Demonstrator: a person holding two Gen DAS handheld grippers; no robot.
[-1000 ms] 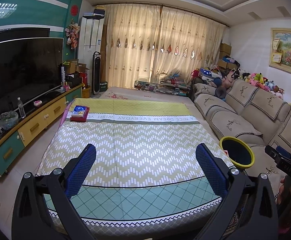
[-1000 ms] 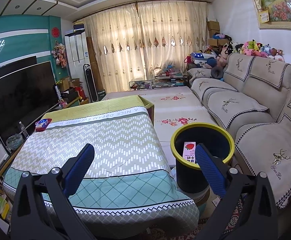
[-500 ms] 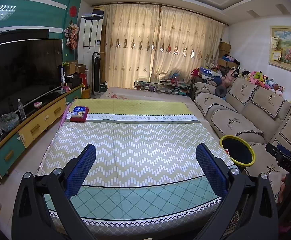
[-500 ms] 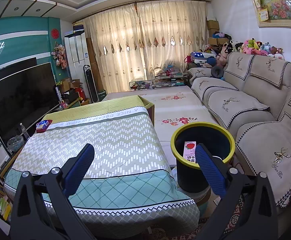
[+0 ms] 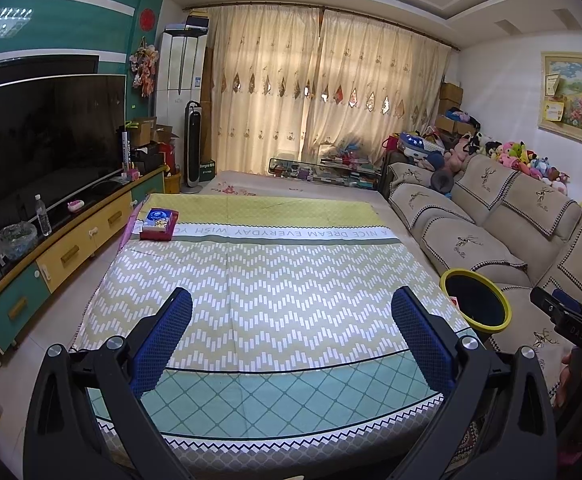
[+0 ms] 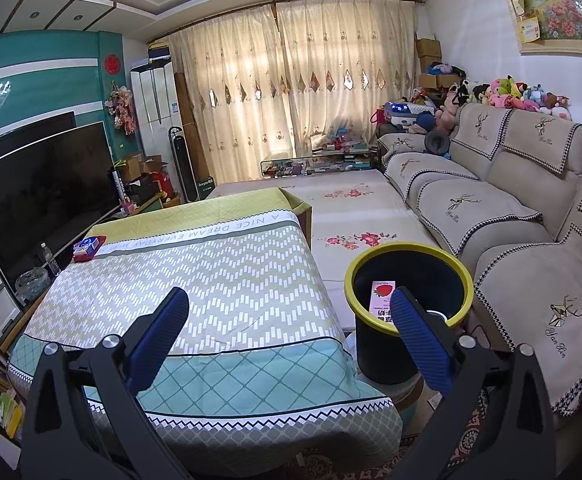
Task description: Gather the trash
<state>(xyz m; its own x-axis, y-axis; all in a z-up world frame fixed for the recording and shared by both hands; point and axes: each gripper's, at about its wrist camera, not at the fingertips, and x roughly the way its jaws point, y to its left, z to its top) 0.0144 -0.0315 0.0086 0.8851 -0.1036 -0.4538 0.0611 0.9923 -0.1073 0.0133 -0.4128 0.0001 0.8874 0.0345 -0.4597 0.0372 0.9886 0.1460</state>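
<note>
Left wrist view: left gripper (image 5: 291,342) hovering over patterned table (image 5: 275,280), fingers apart, holding nothing. Right gripper (image 6: 291,342) likewise spread, hanging beside yellow-rimmed bin (image 6: 409,280) right of table, strawberry carton (image 6: 383,302) lying inside.
</note>
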